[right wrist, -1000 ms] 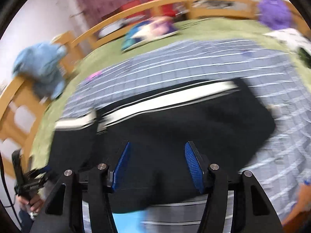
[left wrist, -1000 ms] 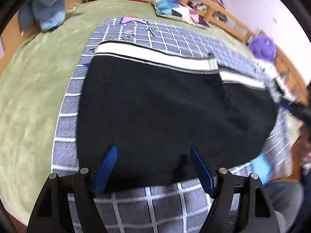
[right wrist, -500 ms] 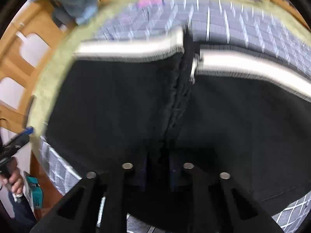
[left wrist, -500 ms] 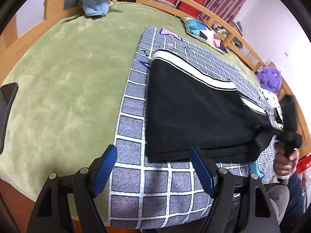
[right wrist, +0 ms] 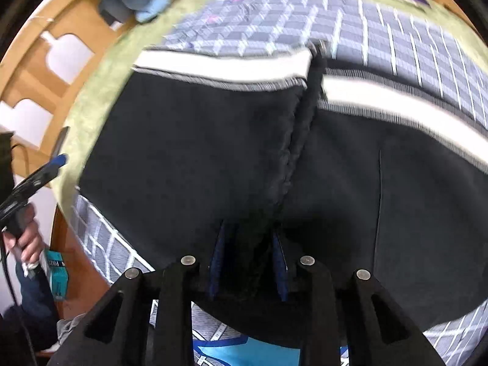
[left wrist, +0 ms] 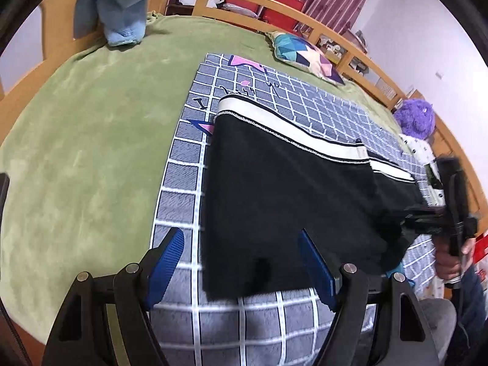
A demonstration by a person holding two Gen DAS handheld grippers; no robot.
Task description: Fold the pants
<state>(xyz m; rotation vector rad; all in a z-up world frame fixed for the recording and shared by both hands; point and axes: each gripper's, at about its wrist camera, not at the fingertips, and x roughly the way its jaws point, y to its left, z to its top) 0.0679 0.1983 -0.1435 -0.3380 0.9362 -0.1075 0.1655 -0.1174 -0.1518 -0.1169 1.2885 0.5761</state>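
Between right claw (right wrist: pixel 248 254) fingers: bunched pants (right wrist: pixel 195 140).

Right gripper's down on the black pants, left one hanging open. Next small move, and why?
Probably close the right gripper fully: its jaws have just been opening, with a ridge of the pants bunched between the fingers. The left gripper hovers open over the near edge.
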